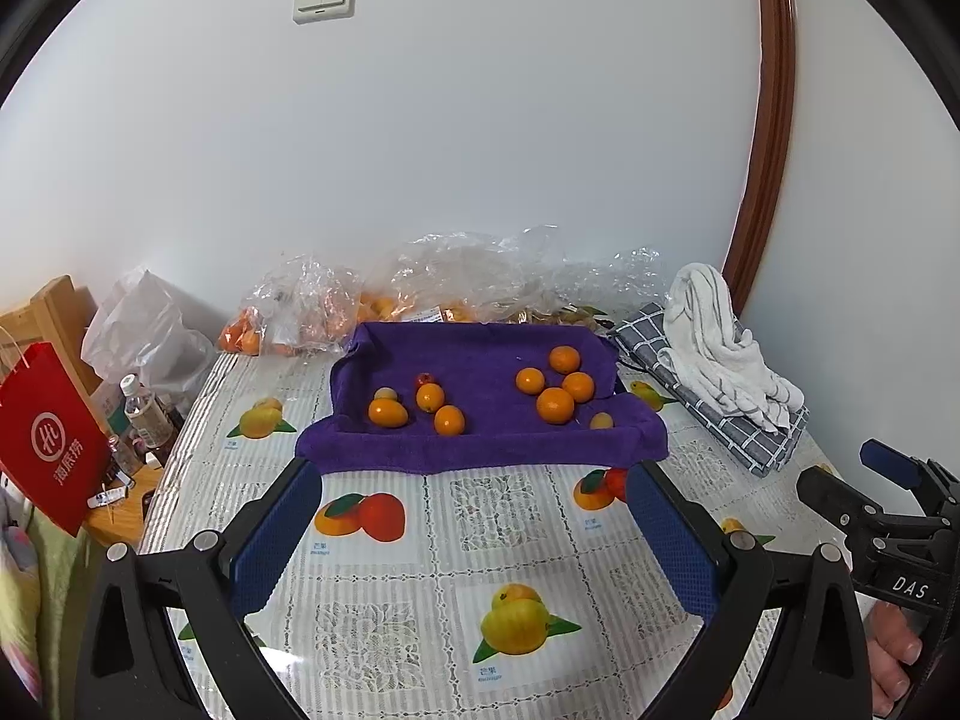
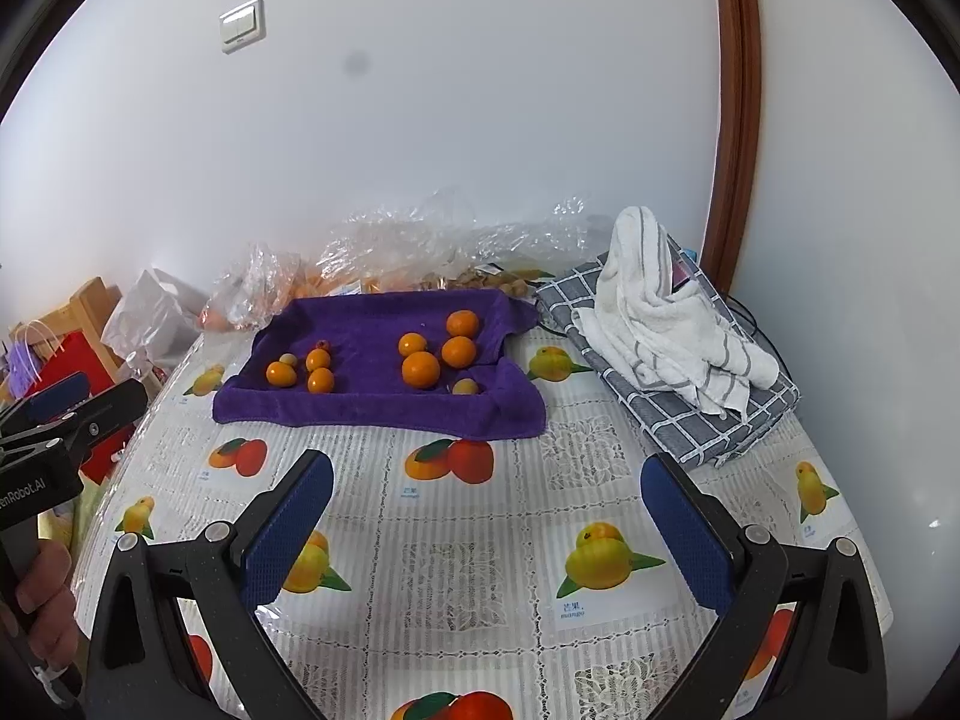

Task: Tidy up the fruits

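Note:
A purple towel [image 1: 480, 444] [image 2: 372, 408] lies on the table with raised edges. On its left side lie small orange kumquats [image 1: 389, 413] [image 2: 282, 373], a small red fruit [image 1: 425, 379] and a pale one [image 1: 384, 393]. On its right side lie several round oranges [image 1: 555, 405] [image 2: 421, 369] and a pale small fruit [image 1: 601, 420] [image 2: 464, 386]. My left gripper [image 1: 474, 480] is open and empty, just in front of the towel. My right gripper [image 2: 487, 471] is open and empty, nearer the table's front.
Clear plastic bags with more fruit [image 1: 288, 318] [image 2: 384, 264] lie behind the towel by the wall. A white striped towel [image 1: 717, 342] [image 2: 666, 324] sits on a checked grey cloth [image 1: 750, 438] [image 2: 708, 426] at right. A red paper bag [image 1: 45, 444] and a bottle [image 1: 144, 411] stand left of the table.

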